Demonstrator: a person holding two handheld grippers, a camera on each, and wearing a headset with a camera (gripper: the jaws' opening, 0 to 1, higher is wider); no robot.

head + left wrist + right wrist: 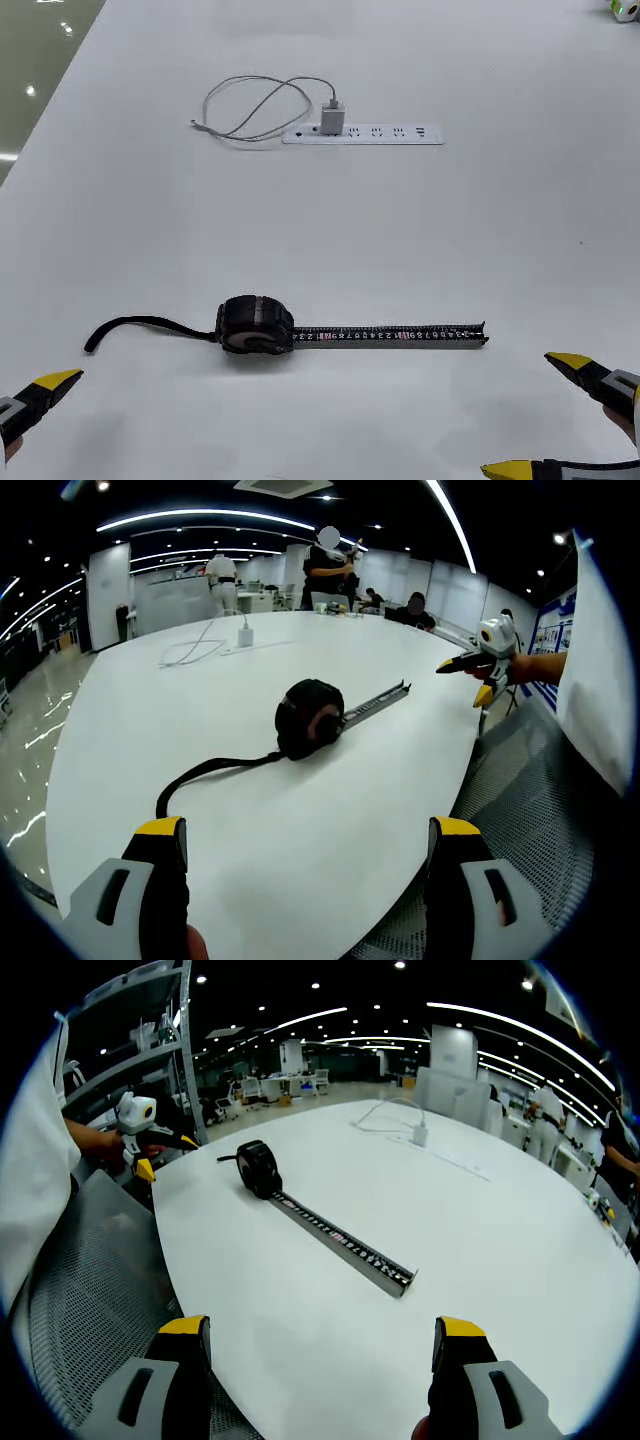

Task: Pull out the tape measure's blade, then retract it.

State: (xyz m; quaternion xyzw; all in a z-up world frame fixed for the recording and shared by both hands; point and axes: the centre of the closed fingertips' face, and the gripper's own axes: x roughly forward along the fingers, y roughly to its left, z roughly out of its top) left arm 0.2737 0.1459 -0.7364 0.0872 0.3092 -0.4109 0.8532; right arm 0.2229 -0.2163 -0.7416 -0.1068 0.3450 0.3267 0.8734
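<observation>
— The tools?
— The yellow-tipped left tool (308, 832) and right tool (322, 1325) hover at the near edge of the white bench (300, 230), both spread wide and holding nothing.
— And the tape?
— The black round tape measure (255, 325) lies between them, its blade (400, 335) drawn out toward the right tool.

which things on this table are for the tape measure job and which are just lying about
For the job:
- tape measure
- its blade, already pulled out
- its strap
- left gripper, fingers open
- right gripper, fingers open

Just lying about:
- power strip
- white charger plugged into it
- cable looped beside it
</observation>
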